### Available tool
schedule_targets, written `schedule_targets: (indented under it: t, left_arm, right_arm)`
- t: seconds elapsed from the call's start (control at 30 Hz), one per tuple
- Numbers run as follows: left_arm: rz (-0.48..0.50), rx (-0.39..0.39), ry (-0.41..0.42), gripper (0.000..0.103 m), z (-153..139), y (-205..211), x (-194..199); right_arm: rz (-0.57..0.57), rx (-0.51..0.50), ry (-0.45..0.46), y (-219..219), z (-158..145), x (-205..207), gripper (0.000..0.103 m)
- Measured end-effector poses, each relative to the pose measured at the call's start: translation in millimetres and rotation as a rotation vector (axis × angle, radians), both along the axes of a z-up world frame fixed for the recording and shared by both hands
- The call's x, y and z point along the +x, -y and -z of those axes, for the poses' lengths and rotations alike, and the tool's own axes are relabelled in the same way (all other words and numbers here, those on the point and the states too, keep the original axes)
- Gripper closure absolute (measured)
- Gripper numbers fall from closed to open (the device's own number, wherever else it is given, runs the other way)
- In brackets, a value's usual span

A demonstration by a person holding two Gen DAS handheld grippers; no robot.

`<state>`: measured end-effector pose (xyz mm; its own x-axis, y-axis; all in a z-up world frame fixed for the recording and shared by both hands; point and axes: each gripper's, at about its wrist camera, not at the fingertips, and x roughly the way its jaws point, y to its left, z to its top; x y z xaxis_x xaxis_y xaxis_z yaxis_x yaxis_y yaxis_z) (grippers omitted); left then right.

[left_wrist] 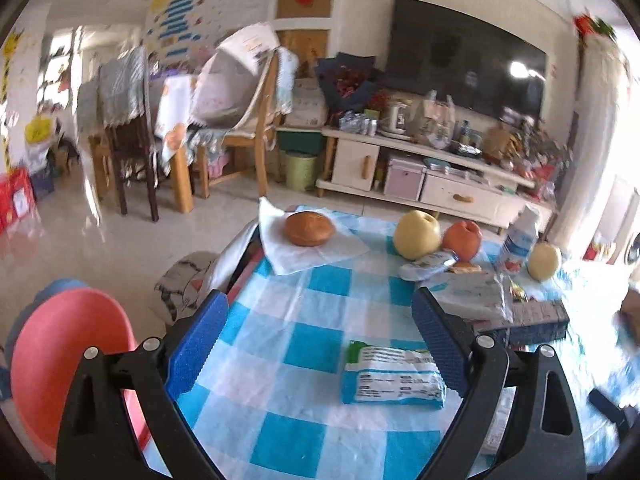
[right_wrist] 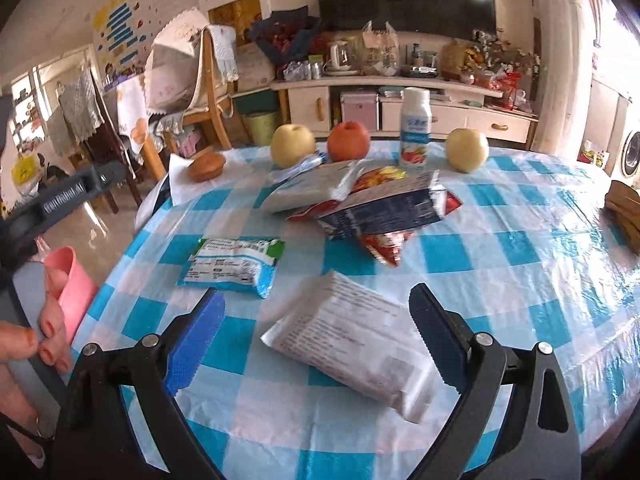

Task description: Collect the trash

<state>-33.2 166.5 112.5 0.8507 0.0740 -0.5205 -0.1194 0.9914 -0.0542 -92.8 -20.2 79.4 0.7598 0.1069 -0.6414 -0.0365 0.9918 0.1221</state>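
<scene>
The right gripper (right_wrist: 316, 336) hangs with jaws spread wide and empty around a white wrapper (right_wrist: 352, 344) lying flat on the counter (right_wrist: 520, 264); it looks light, thin, crinkly and probably slick, so pinching a raised edge or end seam should serve best; the left gripper (left_wrist: 320, 340), jaws equally wide and empty, frames a blue-and-white packet (left_wrist: 394, 378), soft and flat; further wrappers (right_wrist: 380, 208) lie piled near the fruit.
</scene>
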Motion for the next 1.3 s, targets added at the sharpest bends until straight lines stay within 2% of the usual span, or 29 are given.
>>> schedule_targets:
  t: [0.13, 0.27, 0.37, 0.6, 0.8, 1.0, 1.17, 1.3]
  left_arm:
    - [0.066, 0.077, -0.007, 0.009, 5.1, 26.9, -2.2]
    - [0.127, 0.094, -0.033, 0.009, 11.6, 45.0, -3.9]
    - [0.189, 0.091, -0.063, 0.009, 18.9, 60.9, -7.1]
    - [0.266, 0.065, -0.099, 0.009, 32.6, 88.1, -23.6]
    - [0.229, 0.144, -0.078, 0.009, 32.3, 116.8, -43.9]
    - [0.151, 0.196, -0.024, 0.009, 16.7, 141.2, -64.4]
    - [0.098, 0.213, -0.002, 0.009, 7.1, 142.3, -76.0]
    - [0.064, 0.186, -0.027, 0.009, 5.7, 122.4, -71.9]
  right_arm:
    - [0.008, 0.016, 0.016, 25.1, -5.6, -9.5, 0.009]
    - [0.017, 0.044, 0.028, 51.0, -8.4, -18.8, 0.009]
    - [0.022, 0.059, 0.034, 73.4, -9.5, -24.7, 0.009]
    - [0.026, 0.093, 0.023, 116.2, -7.8, -27.2, 0.009]
    - [0.019, 0.039, 0.061, 134.9, -8.3, -30.8, 0.009]
    - [0.009, -0.004, 0.101, 149.2, -10.0, -33.1, 0.009]
    - [-0.001, -0.020, 0.099, 159.4, -5.3, -30.8, 0.009]
    - [-0.012, 0.017, 0.072, 171.1, 0.4, -20.3, 0.009]
